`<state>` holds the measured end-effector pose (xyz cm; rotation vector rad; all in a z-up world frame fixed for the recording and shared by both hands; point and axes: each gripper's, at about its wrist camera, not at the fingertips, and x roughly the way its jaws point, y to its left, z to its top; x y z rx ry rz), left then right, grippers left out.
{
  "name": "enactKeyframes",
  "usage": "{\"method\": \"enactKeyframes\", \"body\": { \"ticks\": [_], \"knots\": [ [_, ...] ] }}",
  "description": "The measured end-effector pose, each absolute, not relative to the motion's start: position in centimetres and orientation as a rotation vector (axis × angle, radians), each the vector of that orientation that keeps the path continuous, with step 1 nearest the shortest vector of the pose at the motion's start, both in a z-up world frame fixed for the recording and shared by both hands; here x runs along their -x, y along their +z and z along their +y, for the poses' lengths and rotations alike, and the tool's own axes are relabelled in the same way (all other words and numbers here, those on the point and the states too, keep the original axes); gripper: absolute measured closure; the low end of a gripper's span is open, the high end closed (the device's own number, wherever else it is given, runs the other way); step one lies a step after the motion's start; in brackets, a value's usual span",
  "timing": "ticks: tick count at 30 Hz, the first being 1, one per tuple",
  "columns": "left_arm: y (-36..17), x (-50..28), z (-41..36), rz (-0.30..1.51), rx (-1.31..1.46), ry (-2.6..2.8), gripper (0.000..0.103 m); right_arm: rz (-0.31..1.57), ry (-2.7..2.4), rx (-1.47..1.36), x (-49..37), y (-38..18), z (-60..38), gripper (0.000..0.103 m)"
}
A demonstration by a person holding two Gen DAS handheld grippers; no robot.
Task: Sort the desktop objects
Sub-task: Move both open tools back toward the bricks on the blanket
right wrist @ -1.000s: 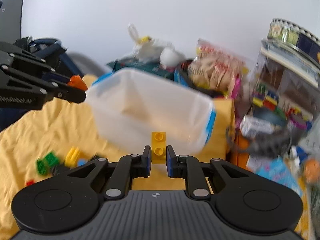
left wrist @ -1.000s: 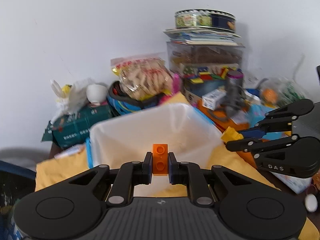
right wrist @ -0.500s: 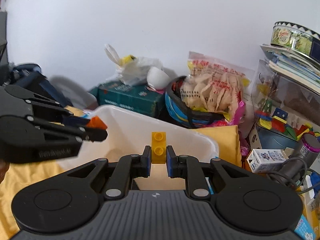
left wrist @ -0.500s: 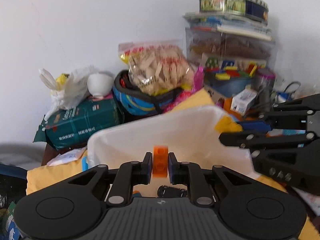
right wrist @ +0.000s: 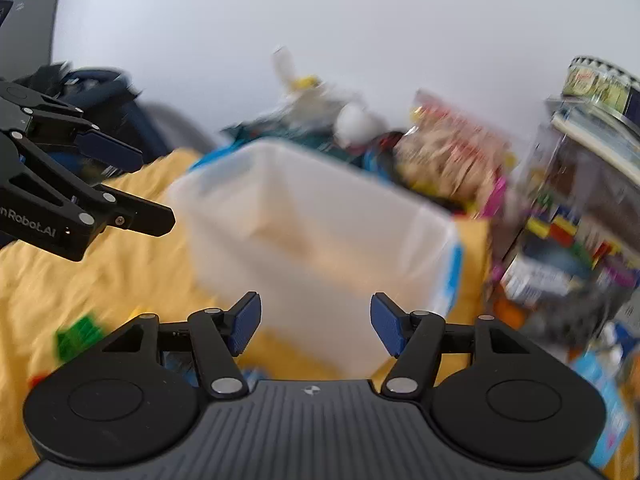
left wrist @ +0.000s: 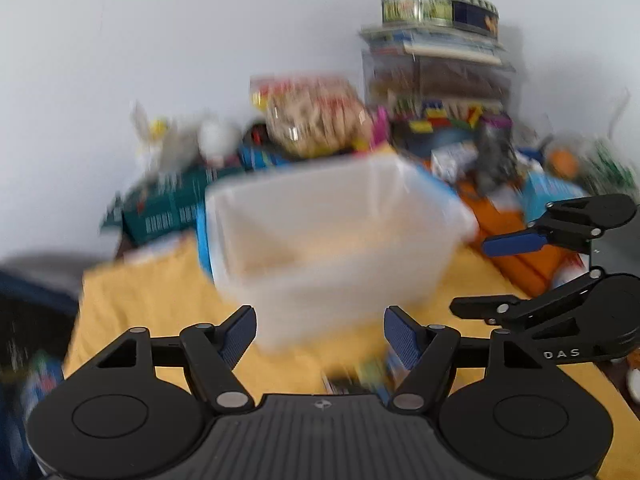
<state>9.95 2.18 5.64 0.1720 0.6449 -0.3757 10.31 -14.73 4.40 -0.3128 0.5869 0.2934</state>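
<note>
A translucent white bin [left wrist: 328, 276] with blue trim stands on a yellow cloth [left wrist: 152, 304], straight ahead in both views [right wrist: 320, 272]. My left gripper [left wrist: 320, 322] hangs just in front of its near wall, jaws opening wide, nothing between the blue pads. My right gripper [right wrist: 315, 312] is beside it, jaws opening too and empty. Each shows in the other's view: the right gripper [left wrist: 474, 276] at the right, the left gripper [right wrist: 150, 188] at the left. The orange and yellow bricks are out of sight; blur hides the bin's inside.
Loose bricks lie on the cloth, among them a green brick [right wrist: 78, 336] at the lower left. Behind the bin are a snack bag [left wrist: 316, 120], a dark green box [left wrist: 168, 204] and a clear box stack topped by a round tin [left wrist: 436, 8].
Both grippers held a brick over the bin, orange in the left and yellow in the right. Both have opened, the bricks are gone from the pads, and both have drawn back from the bin.
</note>
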Motion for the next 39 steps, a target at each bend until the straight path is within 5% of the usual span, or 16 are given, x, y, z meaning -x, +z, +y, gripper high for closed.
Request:
{"method": "enactKeyframes", "body": {
  "ticks": [9,22,23,25,39],
  "knots": [
    [-0.9,-0.9,2.3,0.863,-0.194,-0.408,0.030,0.804,0.411,0.253,-2.6,-1.7,-13.0,0.049],
    [-2.4,2.4,6.3,0.941,0.025,-0.313,0.030,0.760,0.605,0.411,-0.3,-4.3,-6.8,0.048],
    [-2.5,2.5,6.3,0.945,0.033,-0.312,0.030,0.767,0.601,0.427,-0.5,-4.9,-6.4,0.049],
    [-2.9,2.4,6.2,0.960,0.048,-0.312,0.030,0.797,0.600,0.451,-1.0,-5.7,-6.0,0.068],
    [-5.9,-1.3,6.0,0.995,0.244,-0.317,0.037,0.984,0.494,0.113,1.8,-4.8,-13.1,0.063]
  ]
}}
